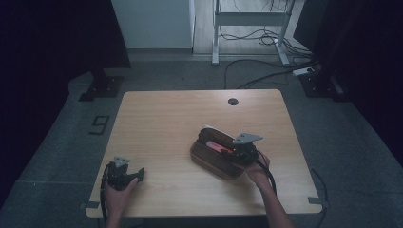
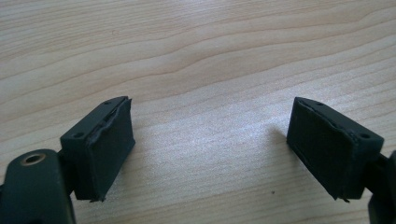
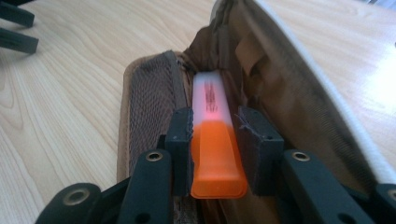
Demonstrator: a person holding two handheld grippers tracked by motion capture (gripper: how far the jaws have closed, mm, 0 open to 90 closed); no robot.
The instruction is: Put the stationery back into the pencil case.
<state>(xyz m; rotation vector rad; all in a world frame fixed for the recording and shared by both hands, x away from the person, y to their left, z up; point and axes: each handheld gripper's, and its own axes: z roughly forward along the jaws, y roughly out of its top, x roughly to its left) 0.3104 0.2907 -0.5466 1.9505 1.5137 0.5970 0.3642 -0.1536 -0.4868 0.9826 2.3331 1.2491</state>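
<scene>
An open brown pencil case lies right of the table's middle, with its mesh pocket and its fabric lining showing. My right gripper is shut on an orange-capped highlighter, whose pale body points down into the case's fold. The same highlighter appears as a pink-orange streak over the case. At the front left of the table, my left gripper rests in a hand. Its jaws stand wide apart over bare wood, and this left gripper holds nothing.
The wooden table has a round cable hole near its far edge. Beyond it the floor carries loose cables and a white desk frame. Dark curtains flank both sides.
</scene>
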